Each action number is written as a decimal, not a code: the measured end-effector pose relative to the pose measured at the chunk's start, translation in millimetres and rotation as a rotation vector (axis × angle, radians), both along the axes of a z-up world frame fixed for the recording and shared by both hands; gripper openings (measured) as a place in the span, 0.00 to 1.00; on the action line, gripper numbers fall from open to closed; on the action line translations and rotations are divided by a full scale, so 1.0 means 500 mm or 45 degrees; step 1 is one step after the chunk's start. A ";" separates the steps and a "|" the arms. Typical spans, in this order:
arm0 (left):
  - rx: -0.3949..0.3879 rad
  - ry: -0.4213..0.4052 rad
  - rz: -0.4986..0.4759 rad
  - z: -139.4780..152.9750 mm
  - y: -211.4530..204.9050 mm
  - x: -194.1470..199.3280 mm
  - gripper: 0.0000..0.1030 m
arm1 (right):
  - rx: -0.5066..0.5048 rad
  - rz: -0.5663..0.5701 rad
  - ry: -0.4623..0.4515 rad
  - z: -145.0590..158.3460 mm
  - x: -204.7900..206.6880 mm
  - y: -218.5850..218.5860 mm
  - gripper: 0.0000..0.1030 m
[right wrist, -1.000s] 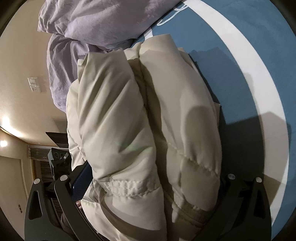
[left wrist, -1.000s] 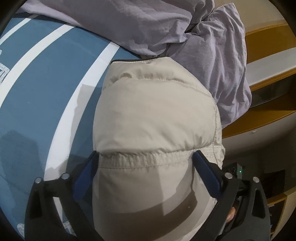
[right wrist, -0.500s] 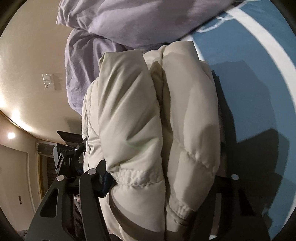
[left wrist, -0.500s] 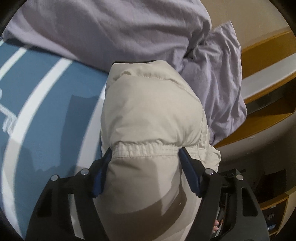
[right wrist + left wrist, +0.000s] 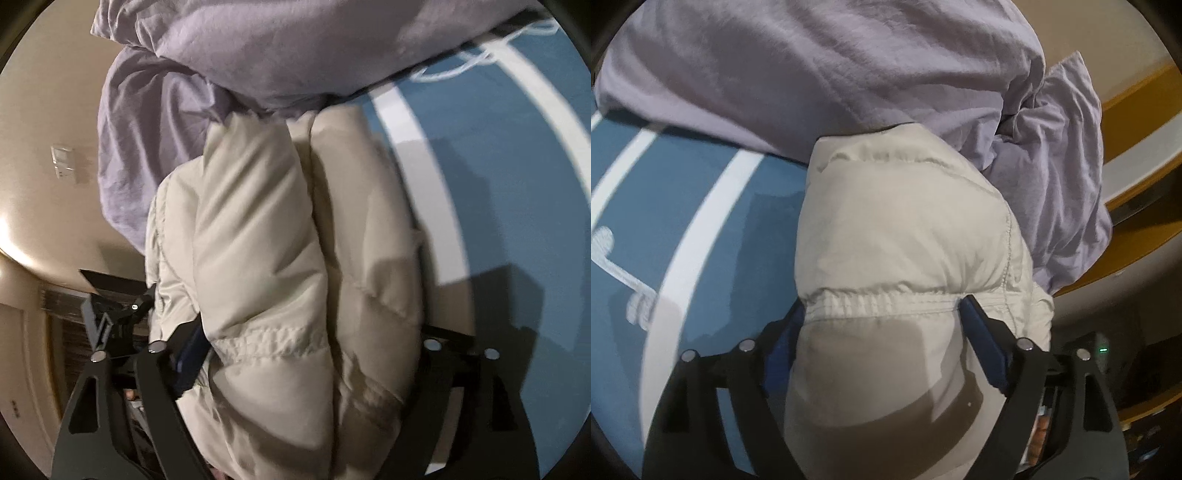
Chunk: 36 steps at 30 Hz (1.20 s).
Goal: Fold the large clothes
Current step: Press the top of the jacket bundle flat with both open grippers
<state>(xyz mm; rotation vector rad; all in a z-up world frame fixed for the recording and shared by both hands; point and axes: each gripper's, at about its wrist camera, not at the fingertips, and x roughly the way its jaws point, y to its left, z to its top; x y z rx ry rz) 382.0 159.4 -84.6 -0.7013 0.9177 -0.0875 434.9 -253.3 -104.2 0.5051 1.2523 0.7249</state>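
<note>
A puffy cream jacket (image 5: 905,236), quilted in fat padded tubes with a gathered, stitched seam across it, fills the middle of both views. Its shell is smooth and matte, with soft creases between the baffles. In the left view it rises from 6 o'clock to the centre as one rounded, pillow-like bulge; in the right view the jacket (image 5: 266,240) shows as two long bulging rolls lying side by side, parted by a deep crease.

The left claw (image 5: 882,314) is closed on the jacket at the gathered seam, its blue pads (image 5: 982,339) pressing in from each side with the padding squeezed between them. The right claw (image 5: 310,343) also clamps a thick bundle of the jacket; a blue pad (image 5: 190,354) shows at 8 o'clock, while the other finger is mostly hidden behind the fabric.

The jacket lies on a bed cover (image 5: 701,229) of flat blue cloth with broad white curved stripes, at 9 o'clock in the left view and at 3 o'clock in the right view as cover (image 5: 517,184). At 12 o'clock a crumpled lilac duvet (image 5: 831,66), soft and finely wrinkled, touches the jacket's far end; it is at 12 o'clock in the right view too (image 5: 295,48). A yellow wooden ledge (image 5: 1137,110) sits at 2 o'clock in the left view.
</note>
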 end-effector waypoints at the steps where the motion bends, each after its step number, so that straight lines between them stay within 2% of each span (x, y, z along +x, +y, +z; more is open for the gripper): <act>1: 0.044 -0.005 -0.003 0.009 -0.001 0.002 0.81 | -0.019 -0.010 -0.027 0.011 -0.001 -0.007 0.84; 4: 0.170 -0.033 0.031 0.033 -0.004 0.007 0.81 | -0.110 -0.049 -0.153 0.058 -0.003 -0.021 0.84; 6: 0.262 -0.087 0.078 0.061 -0.012 0.005 0.81 | -0.159 -0.081 -0.236 0.088 -0.002 -0.021 0.84; 8: 0.313 -0.137 0.099 0.086 -0.026 0.006 0.81 | -0.202 -0.108 -0.329 0.121 -0.003 -0.012 0.84; 13: 0.457 -0.238 0.048 0.135 -0.096 0.011 0.81 | -0.306 -0.074 -0.554 0.176 -0.013 0.062 0.84; 17: 0.523 -0.256 -0.003 0.138 -0.133 0.018 0.81 | -0.365 -0.035 -0.726 0.186 -0.041 0.124 0.84; 21: 0.570 -0.243 -0.022 0.127 -0.149 0.029 0.81 | -0.453 -0.008 -0.877 0.183 -0.061 0.168 0.79; 25: 0.657 -0.224 -0.044 0.105 -0.167 0.036 0.83 | -0.549 -0.009 -0.964 0.160 -0.068 0.193 0.79; 29: 0.711 -0.220 -0.080 0.088 -0.178 0.041 0.86 | -0.621 0.019 -0.949 0.115 -0.061 0.198 0.76; 36: 0.727 -0.236 -0.103 0.066 -0.187 0.045 0.88 | -0.608 0.004 -0.943 0.081 -0.060 0.191 0.76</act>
